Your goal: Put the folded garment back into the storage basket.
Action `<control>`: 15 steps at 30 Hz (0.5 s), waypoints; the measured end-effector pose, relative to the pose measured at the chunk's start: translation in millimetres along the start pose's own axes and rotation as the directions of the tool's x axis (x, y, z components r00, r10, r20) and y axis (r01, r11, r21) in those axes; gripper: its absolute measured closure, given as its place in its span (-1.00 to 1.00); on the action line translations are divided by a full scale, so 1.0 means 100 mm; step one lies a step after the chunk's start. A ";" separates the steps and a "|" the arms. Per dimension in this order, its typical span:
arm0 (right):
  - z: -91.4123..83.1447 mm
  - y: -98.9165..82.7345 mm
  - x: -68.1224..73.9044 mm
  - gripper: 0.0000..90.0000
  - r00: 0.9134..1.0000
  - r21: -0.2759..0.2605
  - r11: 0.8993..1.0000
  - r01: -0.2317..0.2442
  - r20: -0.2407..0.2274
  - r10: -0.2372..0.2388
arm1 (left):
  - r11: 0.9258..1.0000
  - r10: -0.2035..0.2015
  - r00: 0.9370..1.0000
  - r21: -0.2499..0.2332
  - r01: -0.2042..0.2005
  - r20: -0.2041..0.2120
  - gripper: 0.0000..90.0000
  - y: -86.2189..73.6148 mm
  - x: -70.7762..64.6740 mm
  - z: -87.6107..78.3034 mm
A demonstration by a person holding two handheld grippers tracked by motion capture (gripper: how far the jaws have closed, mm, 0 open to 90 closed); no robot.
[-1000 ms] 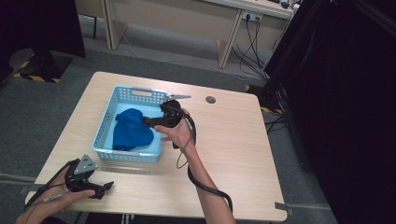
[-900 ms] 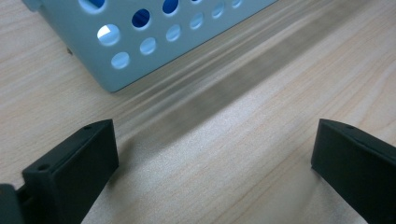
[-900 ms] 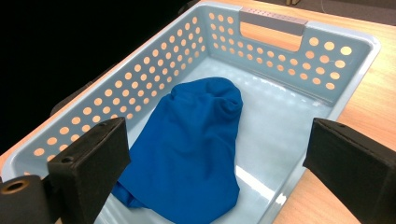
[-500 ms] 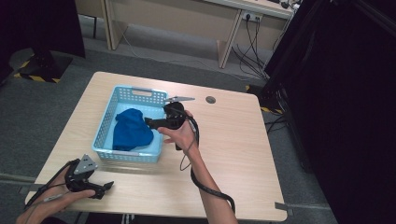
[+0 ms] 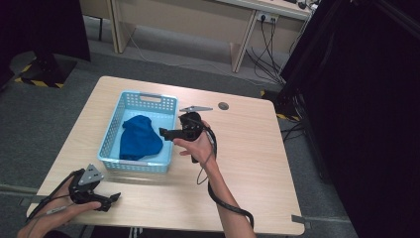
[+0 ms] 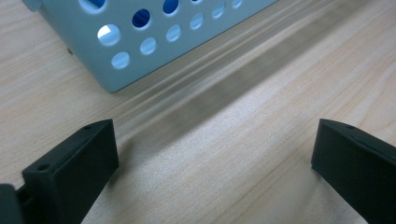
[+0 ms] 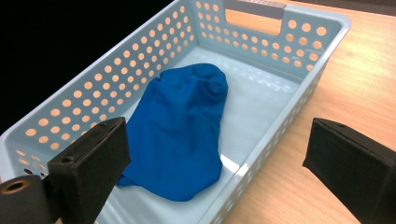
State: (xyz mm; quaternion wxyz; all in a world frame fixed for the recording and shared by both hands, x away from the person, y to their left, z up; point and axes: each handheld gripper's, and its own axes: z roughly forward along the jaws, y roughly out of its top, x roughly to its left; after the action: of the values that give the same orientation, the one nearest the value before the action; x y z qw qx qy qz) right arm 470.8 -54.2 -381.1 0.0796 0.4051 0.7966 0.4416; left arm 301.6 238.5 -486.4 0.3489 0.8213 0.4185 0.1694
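The crumpled blue cloth (image 7: 182,130) lies in the pale blue perforated plastic basket (image 7: 299,56); the right tool (image 7: 215,172), jaws apart, hovers at its rim. From above, folds blur. The left tool (image 6: 210,177), also spread, rests over the wooden tabletop (image 6: 261,121); the basket's corner is cropped there.

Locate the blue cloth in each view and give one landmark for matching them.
High view: the blue cloth lies in the light blue basket, left of centre.
Left gripper view: blue glimpsed through the basket wall's holes, top left.
Right gripper view: centre, on the basket floor.
Shared landmark: the basket's perforated wall.
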 end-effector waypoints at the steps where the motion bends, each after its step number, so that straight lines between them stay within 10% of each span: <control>1: 0.00 -0.01 0.00 -0.84 1.000 0.000 1.000 -0.001 0.000 0.001 | 1.000 -0.002 1.000 0.000 0.002 0.001 -1.00 0.00 0.00 0.00; 15: -0.10 -0.12 -0.09 -0.84 1.000 -0.003 1.000 -0.003 0.005 0.003 | 1.000 -0.003 1.000 -0.002 0.003 0.000 -1.00 0.00 0.00 0.00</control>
State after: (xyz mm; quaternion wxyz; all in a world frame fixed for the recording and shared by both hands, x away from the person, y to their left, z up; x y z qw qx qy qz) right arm 465.4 -70.5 -386.3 0.0817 0.4074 0.7951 0.4418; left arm 301.5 238.3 -486.6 0.3498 0.8204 0.4195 0.1694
